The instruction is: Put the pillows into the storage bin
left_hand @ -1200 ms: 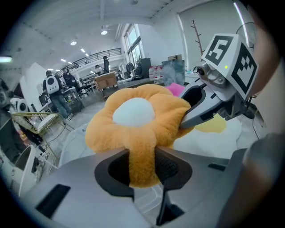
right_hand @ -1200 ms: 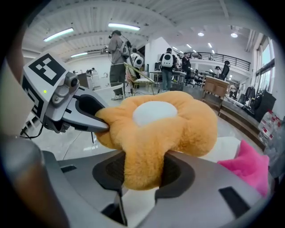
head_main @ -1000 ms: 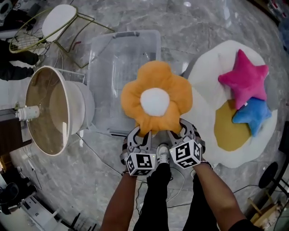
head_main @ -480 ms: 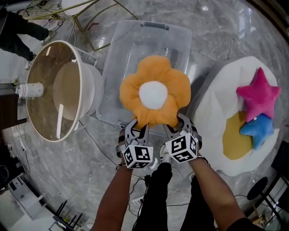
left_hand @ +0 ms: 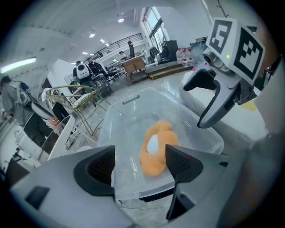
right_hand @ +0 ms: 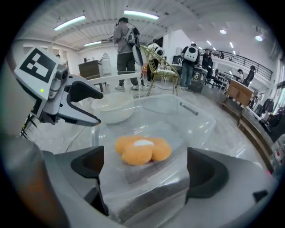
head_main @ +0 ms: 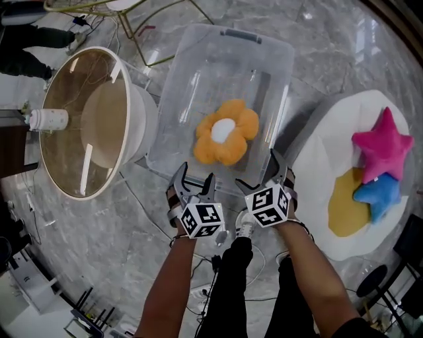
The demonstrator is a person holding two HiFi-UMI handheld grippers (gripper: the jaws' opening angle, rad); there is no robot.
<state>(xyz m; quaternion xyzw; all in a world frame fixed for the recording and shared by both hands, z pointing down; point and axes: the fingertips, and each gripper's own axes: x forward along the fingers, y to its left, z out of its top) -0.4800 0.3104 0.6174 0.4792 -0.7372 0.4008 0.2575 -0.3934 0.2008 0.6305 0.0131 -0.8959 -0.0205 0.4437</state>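
Observation:
The orange flower pillow [head_main: 226, 140] [left_hand: 156, 147] [right_hand: 141, 150] lies loose on the floor of the clear storage bin [head_main: 198, 79] [left_hand: 129, 116] [right_hand: 191, 111]. Just in front of the bin's near rim, my left gripper [head_main: 195, 178] [left_hand: 140, 164] and right gripper [head_main: 260, 175] [right_hand: 144, 171] stand side by side. Both have just been opening their jaws and are open, with nothing between them. To the right, a pink star pillow [head_main: 383, 145] and a blue star pillow [head_main: 378, 191] rest on a white and yellow egg-shaped cushion [head_main: 317, 165].
A big round white drum-like object [head_main: 86, 125] lies left of the bin. A gold wire chair [head_main: 132, 10] stands behind it. Cables [head_main: 218, 264] trail on the marble floor by the person's legs. People stand far off in both gripper views.
Both grippers held the orange flower pillow above the bin; they have let go, and it now lies inside the bin. The grippers came forward to the bin's near rim.

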